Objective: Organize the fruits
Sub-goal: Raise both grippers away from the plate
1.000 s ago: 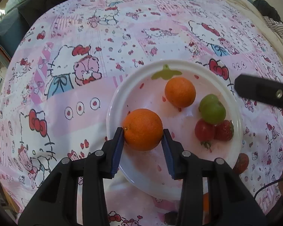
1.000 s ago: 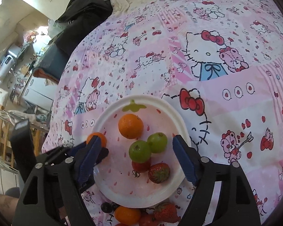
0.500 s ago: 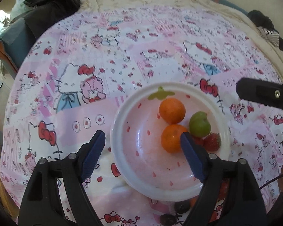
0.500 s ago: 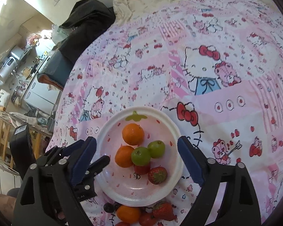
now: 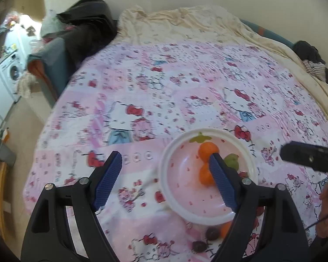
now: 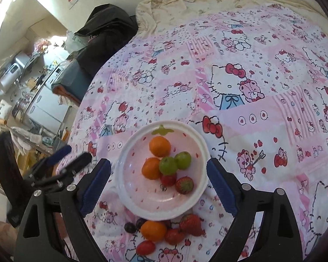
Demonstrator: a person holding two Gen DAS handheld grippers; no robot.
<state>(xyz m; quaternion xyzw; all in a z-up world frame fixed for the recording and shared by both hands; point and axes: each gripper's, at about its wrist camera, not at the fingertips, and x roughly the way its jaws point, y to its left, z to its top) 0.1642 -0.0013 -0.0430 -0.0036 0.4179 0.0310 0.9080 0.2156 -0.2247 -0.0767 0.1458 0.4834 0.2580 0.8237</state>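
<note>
blue ribbed pads line both tongs, and both stand wide with nothing between them: the left tongs [image 5: 165, 180] have just been opening, the right tongs [image 6: 158, 182] straddle the plate [image 6: 129, 152] without touching it. nearest, on the bed's soft printed quilt [image 6: 251, 87], loose fruit waits: a mandarin [image 6: 153, 230], strawberries [image 6: 191, 221], dark grapes [image 6: 130, 227]. beyond them the glossy round plate holds two dimpled mandarins [image 6: 159, 146], two smooth green fruits [image 6: 168, 165] and two strawberries. judging by this, one placement is finished; next comes picking a loose piece gently, since berries bruise.
</note>
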